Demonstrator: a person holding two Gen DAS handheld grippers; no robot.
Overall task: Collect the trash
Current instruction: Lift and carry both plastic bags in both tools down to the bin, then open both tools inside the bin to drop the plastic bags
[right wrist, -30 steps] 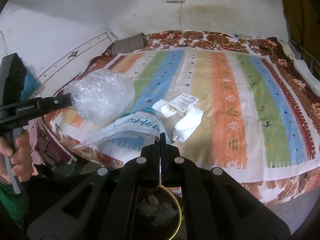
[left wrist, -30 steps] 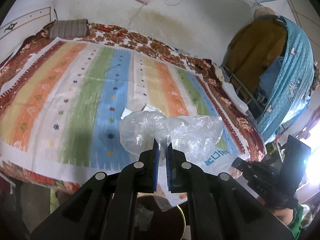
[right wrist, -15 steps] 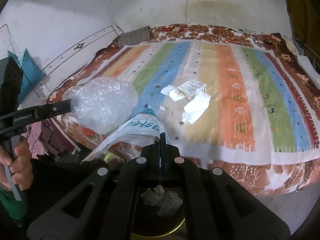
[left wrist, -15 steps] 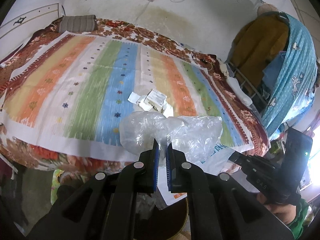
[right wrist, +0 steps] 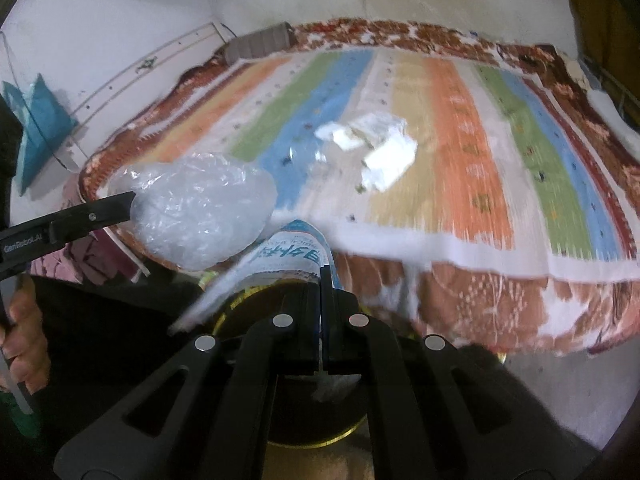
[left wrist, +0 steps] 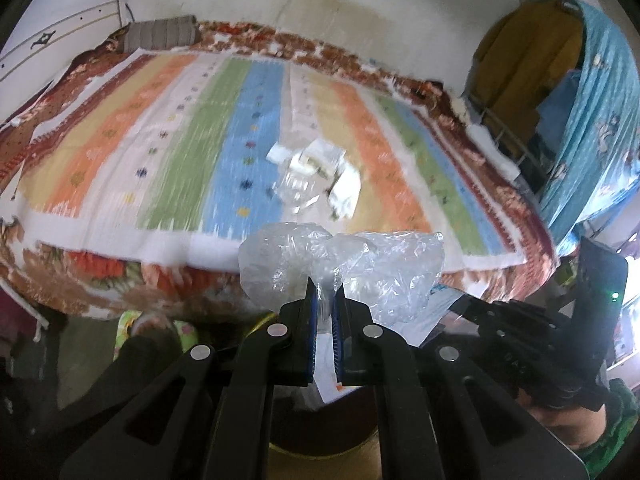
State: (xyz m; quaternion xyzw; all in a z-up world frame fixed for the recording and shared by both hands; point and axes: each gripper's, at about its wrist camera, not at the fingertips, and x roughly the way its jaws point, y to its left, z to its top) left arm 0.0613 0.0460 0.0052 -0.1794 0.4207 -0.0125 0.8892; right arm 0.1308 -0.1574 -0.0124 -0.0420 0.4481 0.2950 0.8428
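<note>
both sets of fingers are pinched shut: my left gripper point(left wrist: 324, 300) clamps a crumpled clear plastic bag point(left wrist: 340, 264), my right gripper point(right wrist: 322, 280) nips a white printed wrapper with blue lettering point(right wrist: 288, 256). below them sits a dark round bin with a yellow rim point(right wrist: 348, 432), some white scraps already inside. neither piece is dropped yet, and white paper scraps point(right wrist: 384, 160) remain farther off on the striped bedspread point(right wrist: 460, 140).

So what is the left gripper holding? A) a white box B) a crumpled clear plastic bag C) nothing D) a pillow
B: the left gripper is pinched shut on a crumpled clear plastic bag, which bulges out past both of its fingers.
</note>
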